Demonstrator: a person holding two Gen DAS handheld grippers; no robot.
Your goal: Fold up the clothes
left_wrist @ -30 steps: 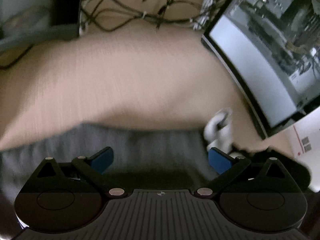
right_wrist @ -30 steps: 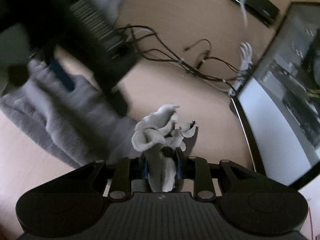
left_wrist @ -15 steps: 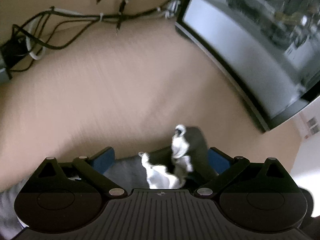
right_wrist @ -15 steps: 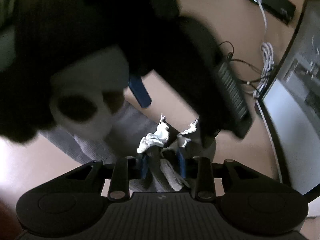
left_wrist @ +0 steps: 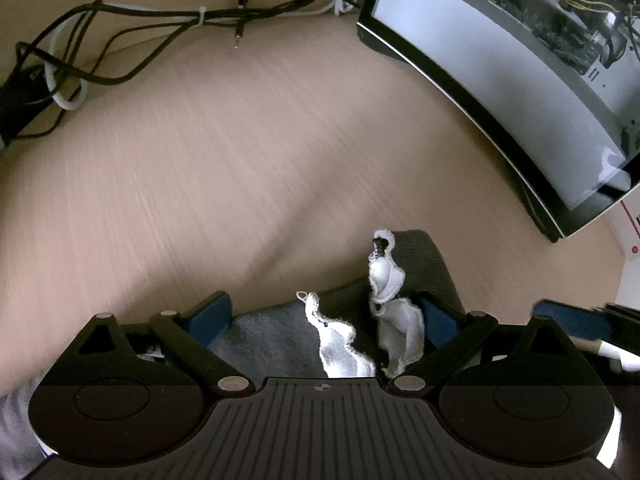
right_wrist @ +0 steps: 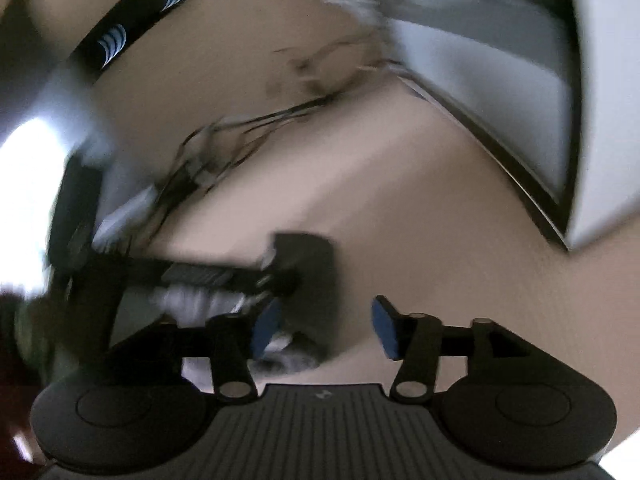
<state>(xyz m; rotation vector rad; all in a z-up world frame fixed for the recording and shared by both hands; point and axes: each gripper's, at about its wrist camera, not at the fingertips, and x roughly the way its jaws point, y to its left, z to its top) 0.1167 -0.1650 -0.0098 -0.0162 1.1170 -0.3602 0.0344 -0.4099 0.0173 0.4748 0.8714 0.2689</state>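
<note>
The grey garment with white lace trim lies on the surface between the left gripper, whose fingers stand apart, probably poised to grip a fold. The right gripper hangs beside it, fingers apart and empty.

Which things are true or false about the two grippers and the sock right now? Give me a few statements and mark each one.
1. The left gripper is open with the grey and white sock lying between its fingers. True.
2. The right gripper is clamped shut on the sock. False: its jaws stand wide apart and hold nothing.
3. A bundle of black cables lies on the table beyond the sock. True.
4. The monitor sits to the left of the left gripper. False: it stands at the upper right of the left wrist view.
5. The right wrist view is sharp. False: it is heavily motion-blurred.
</note>
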